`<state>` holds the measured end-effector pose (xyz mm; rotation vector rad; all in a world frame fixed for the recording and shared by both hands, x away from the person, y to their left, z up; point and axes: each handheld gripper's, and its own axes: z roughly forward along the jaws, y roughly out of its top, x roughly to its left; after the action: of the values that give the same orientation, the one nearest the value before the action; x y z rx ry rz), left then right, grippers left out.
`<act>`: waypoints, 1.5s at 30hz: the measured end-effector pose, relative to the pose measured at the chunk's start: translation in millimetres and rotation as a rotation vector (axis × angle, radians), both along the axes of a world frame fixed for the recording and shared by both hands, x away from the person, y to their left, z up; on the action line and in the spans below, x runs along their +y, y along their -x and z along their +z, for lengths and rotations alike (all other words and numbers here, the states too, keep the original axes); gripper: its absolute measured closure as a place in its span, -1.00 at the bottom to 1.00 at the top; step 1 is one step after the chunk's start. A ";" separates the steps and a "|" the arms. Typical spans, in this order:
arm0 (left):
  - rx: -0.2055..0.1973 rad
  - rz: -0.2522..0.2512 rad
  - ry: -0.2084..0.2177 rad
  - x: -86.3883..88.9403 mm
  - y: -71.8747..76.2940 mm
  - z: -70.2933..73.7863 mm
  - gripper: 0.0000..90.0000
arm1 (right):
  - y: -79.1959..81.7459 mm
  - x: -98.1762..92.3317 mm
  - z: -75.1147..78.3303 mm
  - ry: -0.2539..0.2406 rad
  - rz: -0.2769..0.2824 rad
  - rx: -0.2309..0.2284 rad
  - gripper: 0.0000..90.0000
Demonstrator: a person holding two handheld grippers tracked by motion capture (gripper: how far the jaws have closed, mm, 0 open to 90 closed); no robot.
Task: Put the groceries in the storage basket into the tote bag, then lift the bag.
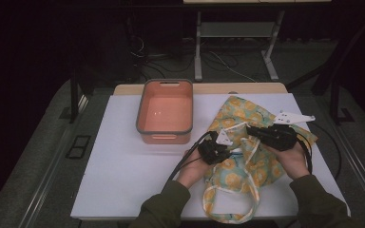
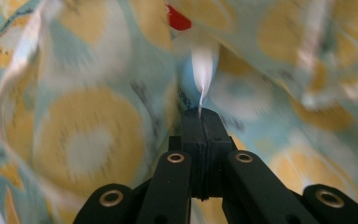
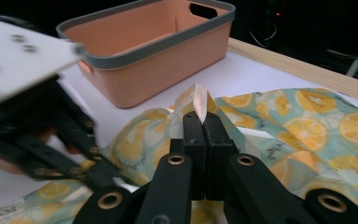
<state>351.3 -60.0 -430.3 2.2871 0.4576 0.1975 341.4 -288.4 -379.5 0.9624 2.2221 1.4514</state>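
Cloth bag (image 1: pixel 247 142), teal w/ orange-slice print, lies crumpled on the right half of the worktop (image 1: pixel 123 166). Its long axis runs roughly from the far edge toward the person, and a cream handle loop (image 1: pixel 237 209) trails off the near end.

Both grippers are at the bag's middle. L gripper (image 1: pixel 228 142) comes in from the left; its jaws are fully closed, pinching a thin cream fold of fabric (image 2: pixel 202 74) w/ the print close all round. R gripper (image 1: pixel 252 130) comes in from the right; its jaws are also closed tight, w/ a peaked fold of the bag's edge (image 3: pixel 198 100) nipped between the tips. The two pinch points sit near each other, L slightly nearer the person, so the bag hangs between them rather than off to one side of either.

The orange bin (image 1: pixel 165 111), grey-rimmed and empty, stands just left of the bag and farther from the person. It's on the L gripper's side, so I'd judge that any carry to it goes leftward and away.

The worktop is a white sheet over a wood edge, flat, w/ bare space at left. The room beyond is dark: grey floor, cables, metal stand legs (image 1: pixel 198 52).
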 end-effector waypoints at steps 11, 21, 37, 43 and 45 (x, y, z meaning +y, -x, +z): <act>0.025 0.058 0.085 11.1 -1.3 11.9 0.60 | 5.5 -4.4 0.9 0.004 0.028 0.013 0.99; 0.045 0.071 0.076 70.4 33.3 16.7 0.13 | 26.9 7.0 -1.4 0.047 0.138 0.057 0.99; 0.174 0.016 0.012 76.0 52.3 -9.4 -0.59 | 54.0 30.8 -32.9 0.183 0.272 0.157 0.97; 0.127 -0.006 -0.044 74.1 55.6 -13.1 0.29 | 62.4 38.8 -42.5 0.216 0.298 0.191 0.63; 0.112 -0.004 -0.058 76.0 55.2 -12.7 0.67 | 67.0 38.6 -44.8 0.218 0.295 0.196 0.40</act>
<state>296.0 16.0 -442.9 2.3644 0.5104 0.0814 274.4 -249.9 -424.3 0.7585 2.6940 1.2330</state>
